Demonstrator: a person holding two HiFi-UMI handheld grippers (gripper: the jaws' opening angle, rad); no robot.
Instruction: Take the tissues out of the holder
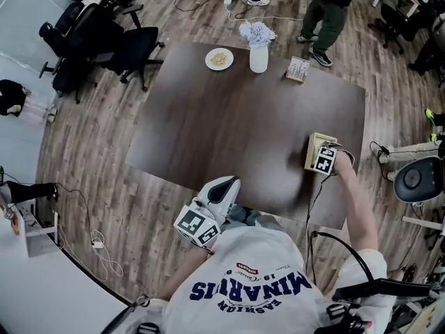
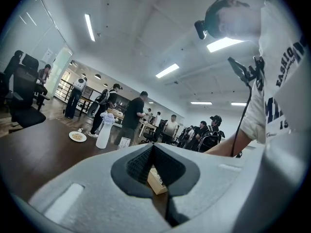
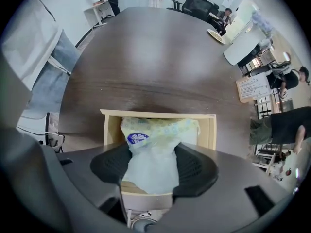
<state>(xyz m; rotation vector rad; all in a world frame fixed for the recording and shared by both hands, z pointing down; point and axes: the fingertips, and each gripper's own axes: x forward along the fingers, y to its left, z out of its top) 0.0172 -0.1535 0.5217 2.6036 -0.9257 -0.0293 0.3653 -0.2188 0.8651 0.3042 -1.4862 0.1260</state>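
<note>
Right gripper (image 3: 153, 155): you have it over the wooden holder (image 3: 209, 130), jaws partly closed. Both pads press on the tissue pack (image 3: 160, 130), one on each side. The plastic wrap is bunched and narrowed where the pads pinch it. Grip is on the pack only, not on the wood.

Tissue pack: soft wrap, pale with a blue oval label. It sits inside the open-top holder. Its far end fills the holder's width and its near end rises between the pads.

Holder: it stands on the tabletop (image 1: 229, 124) close to the right edge, roughly halfway along it. In the head view, your right gripper covers most of it.

Left gripper (image 2: 153, 152): jaws together, pad tips touching, nothing between them. You hold it off the tabletop, past the near edge and close to your body, well apart from the holder.

Other items: a plate (image 1: 219, 59) with food, a white vase (image 1: 259, 58) with pale flowers and a small printed card (image 1: 297, 69) line the far edge. All are well apart from the holder.
</note>
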